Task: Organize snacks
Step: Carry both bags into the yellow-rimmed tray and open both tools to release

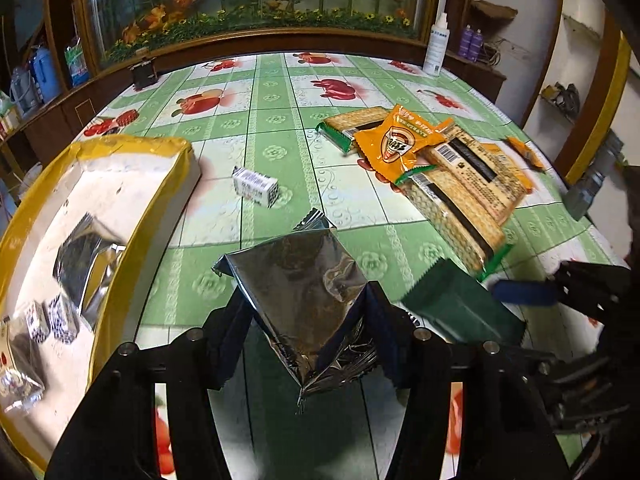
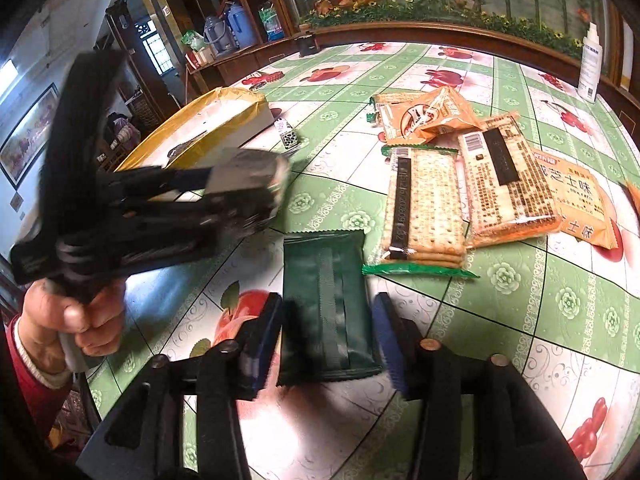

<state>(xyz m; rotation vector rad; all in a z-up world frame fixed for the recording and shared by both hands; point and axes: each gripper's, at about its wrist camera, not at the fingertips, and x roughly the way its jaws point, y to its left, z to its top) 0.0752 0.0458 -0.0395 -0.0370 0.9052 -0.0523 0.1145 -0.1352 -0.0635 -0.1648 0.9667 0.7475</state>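
Note:
My left gripper is shut on a silver foil packet and holds it above the table, right of the white box with yellow tape edges. The box holds another silver packet and small patterned boxes. My right gripper is open, its blue pads on either side of a dark green packet lying on the table; it also shows in the left wrist view. Cracker packs and orange snack bags lie beyond.
A small patterned box lies on the green fruit-print tablecloth next to the white box. A white spray bottle stands at the far table edge. A small dark object sits at the far left edge.

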